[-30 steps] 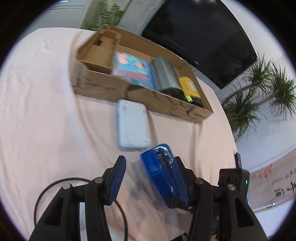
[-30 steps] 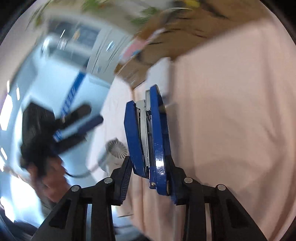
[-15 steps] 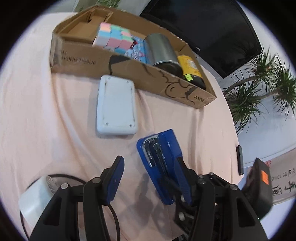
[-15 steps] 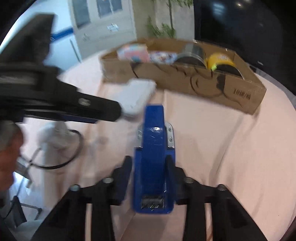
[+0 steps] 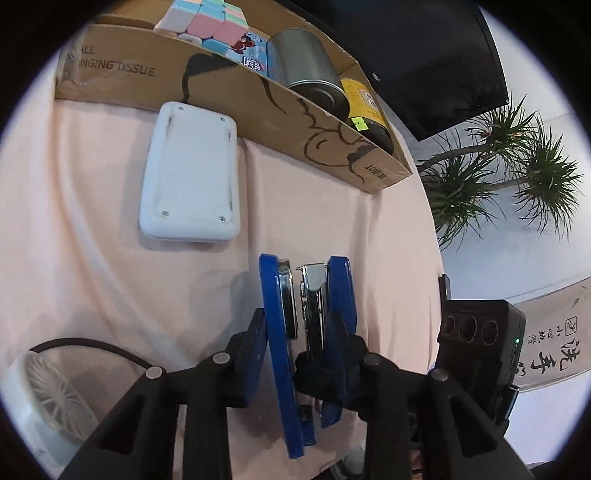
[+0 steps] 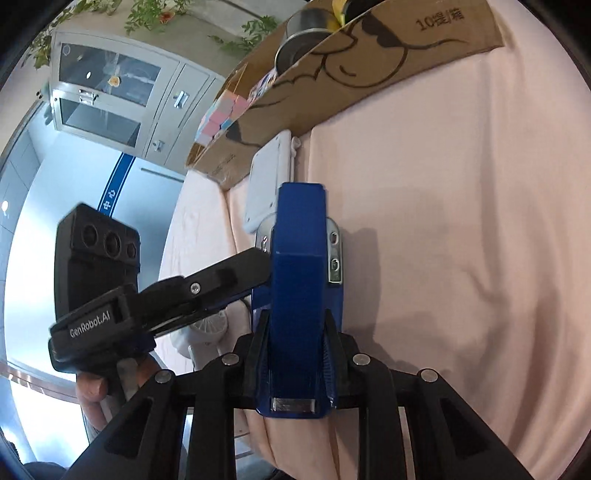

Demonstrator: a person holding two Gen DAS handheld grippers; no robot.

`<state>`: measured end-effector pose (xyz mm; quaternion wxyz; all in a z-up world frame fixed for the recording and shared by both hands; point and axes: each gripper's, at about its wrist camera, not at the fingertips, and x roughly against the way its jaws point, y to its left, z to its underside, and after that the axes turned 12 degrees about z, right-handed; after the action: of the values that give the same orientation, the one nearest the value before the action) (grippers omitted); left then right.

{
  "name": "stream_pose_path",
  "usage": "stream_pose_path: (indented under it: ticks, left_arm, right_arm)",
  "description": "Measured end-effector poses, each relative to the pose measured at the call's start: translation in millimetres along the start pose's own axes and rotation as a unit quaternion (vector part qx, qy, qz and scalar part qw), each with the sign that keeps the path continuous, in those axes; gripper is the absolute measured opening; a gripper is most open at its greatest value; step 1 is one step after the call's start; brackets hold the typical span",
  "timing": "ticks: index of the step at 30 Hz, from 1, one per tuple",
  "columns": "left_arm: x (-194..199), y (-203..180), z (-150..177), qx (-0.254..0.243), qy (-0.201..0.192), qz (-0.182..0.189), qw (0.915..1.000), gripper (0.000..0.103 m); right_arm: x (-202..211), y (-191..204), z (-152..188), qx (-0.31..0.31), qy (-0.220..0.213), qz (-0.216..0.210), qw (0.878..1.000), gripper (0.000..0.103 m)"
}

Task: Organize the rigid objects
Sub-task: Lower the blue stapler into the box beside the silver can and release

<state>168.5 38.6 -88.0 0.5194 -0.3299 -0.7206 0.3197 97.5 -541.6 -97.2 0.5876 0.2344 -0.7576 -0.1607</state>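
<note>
- Blue stapler (image 5: 306,332) sits low centre in the left wrist view, on its side, base and top arm slightly apart with the metal magazine showing between them.
- Left gripper (image 5: 301,332): jaws have just been closing, now narrow, one pad on each outer blue face of the stapler. Clamped on it.
- Right gripper (image 6: 297,332): also narrow and pressed on the same stapler (image 6: 299,295), pads against its two sides near the rear end. Jaws have just been closing too, most of that earlier in the second.
- So both grippers have hold of the stapler at once; in the right wrist view the left gripper's finger (image 6: 229,275) comes in from the left and touches the stapler's side.
- A hand (image 6: 110,376) grips the left tool's handle, lower left of the right view.
- Stapler is above the pink tablecloth (image 5: 92,221); cannot tell if it touches the cloth.
- White flat case (image 5: 190,173) lies on the cloth, upper left of centre, just beside the front wall of the cardboard box (image 5: 236,92).
- In the box, left to right: pastel cube (image 5: 207,18), printed blue pack (image 5: 251,51), metal tin (image 5: 310,62), yellow-labelled can (image 5: 364,99).
- Small white fan (image 5: 44,402) with black cable at lower left edge.
- Black screen (image 5: 424,55) and plant (image 5: 509,173) behind the table, right side.
</note>
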Motion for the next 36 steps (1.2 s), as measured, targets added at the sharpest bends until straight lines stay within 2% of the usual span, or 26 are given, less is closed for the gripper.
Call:
stream_pose_path:
  ticks: [2,7,10,12,16,20,24,27,32,35,36]
  left_arm:
    - [9,-6,-1,-0.016,-0.012,-0.006,0.9998,0.019]
    - [53,-41,-27,-0.072,-0.067,0.004,0.9951,0.02]
    - [78,-65,-65,-0.116,-0.096,0.002,0.9885,0.02]
    - [91,-76,-101,-0.137,-0.108,0.004,0.9847,0.021]
    - [94,-79,-171,-0.141,-0.106,0.004,0.9843,0.022]
    - [71,-53,-226,-0.116,-0.083,0.002,0.9897,0.022]
    - [50,-13,-250,-0.079,-0.054,0.006,0.9954,0.023]
    - [35,10,-256,-0.057,-0.039,-0.002,0.9976,0.025]
    - [19,26,-256,-0.055,-0.001,-0.045,0.9975,0.026]
    - [21,31,-252,-0.056,0.002,-0.057,0.9967,0.025]
    - [25,32,-251,-0.057,-0.001,-0.057,0.9967,0.028]
  right_arm:
    - [3,6,0,0.008,-0.007,-0.001,1.0,0.023]
    - [36,48,-19,0.075,-0.073,0.008,0.994,0.023]
    - [59,84,-52,0.118,-0.129,0.01,0.984,0.023]
    - [69,101,-76,0.138,-0.158,0.019,0.978,0.023]
    - [68,130,-136,0.156,-0.195,0.044,0.967,0.023]
    - [44,134,-196,0.133,-0.183,0.074,0.971,0.023]
    - [5,130,-232,0.116,-0.152,0.111,0.975,0.023]
    - [-28,130,-241,0.111,-0.134,0.145,0.974,0.022]
    - [-56,132,-242,0.116,-0.113,0.193,0.968,0.022]
    - [-69,132,-239,0.112,-0.107,0.216,0.964,0.022]
    - [-69,132,-238,0.108,-0.11,0.219,0.964,0.022]
